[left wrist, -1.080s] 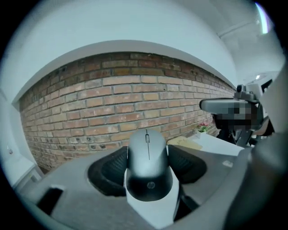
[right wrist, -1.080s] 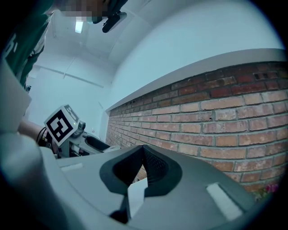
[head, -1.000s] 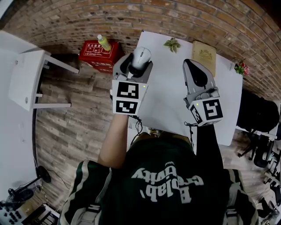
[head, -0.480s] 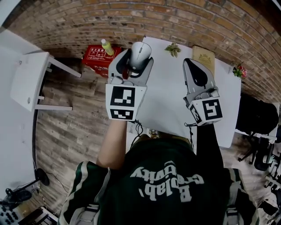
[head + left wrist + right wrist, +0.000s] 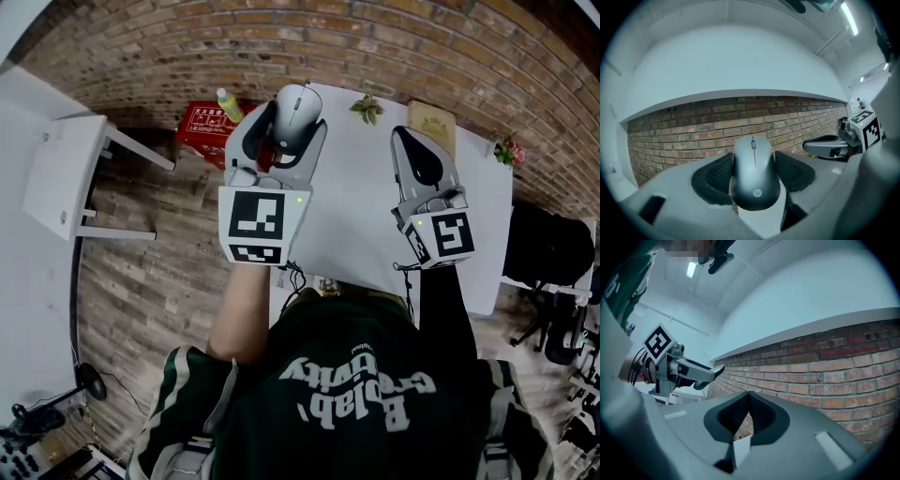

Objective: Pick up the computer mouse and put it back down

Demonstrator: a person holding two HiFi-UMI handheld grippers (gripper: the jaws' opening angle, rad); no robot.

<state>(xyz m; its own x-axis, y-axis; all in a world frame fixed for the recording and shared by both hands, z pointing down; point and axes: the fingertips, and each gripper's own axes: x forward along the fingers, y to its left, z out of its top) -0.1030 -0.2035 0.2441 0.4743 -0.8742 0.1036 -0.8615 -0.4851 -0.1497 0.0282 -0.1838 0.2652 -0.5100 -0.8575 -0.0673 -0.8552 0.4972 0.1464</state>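
Observation:
A grey computer mouse (image 5: 296, 114) is clamped between the jaws of my left gripper (image 5: 286, 127), lifted above the left edge of the white table (image 5: 356, 206). In the left gripper view the mouse (image 5: 754, 174) fills the gap between the black pads (image 5: 714, 176), its scroll wheel pointing away toward the brick wall. My right gripper (image 5: 418, 155) hovers over the table's right half, jaws shut and empty; its pads (image 5: 761, 411) meet in the right gripper view. The left gripper (image 5: 712, 371) shows at that view's left.
A small green plant (image 5: 367, 107) and a tan book (image 5: 432, 120) lie at the table's far end. A red box (image 5: 211, 124) with a yellow bottle (image 5: 228, 101) sits on the wooden floor to the left. A white table (image 5: 66, 173) stands further left, pink flowers (image 5: 511, 150) at the right.
My left gripper has risen with the mouse held in it, looming larger in the head view. The right gripper has barely moved.

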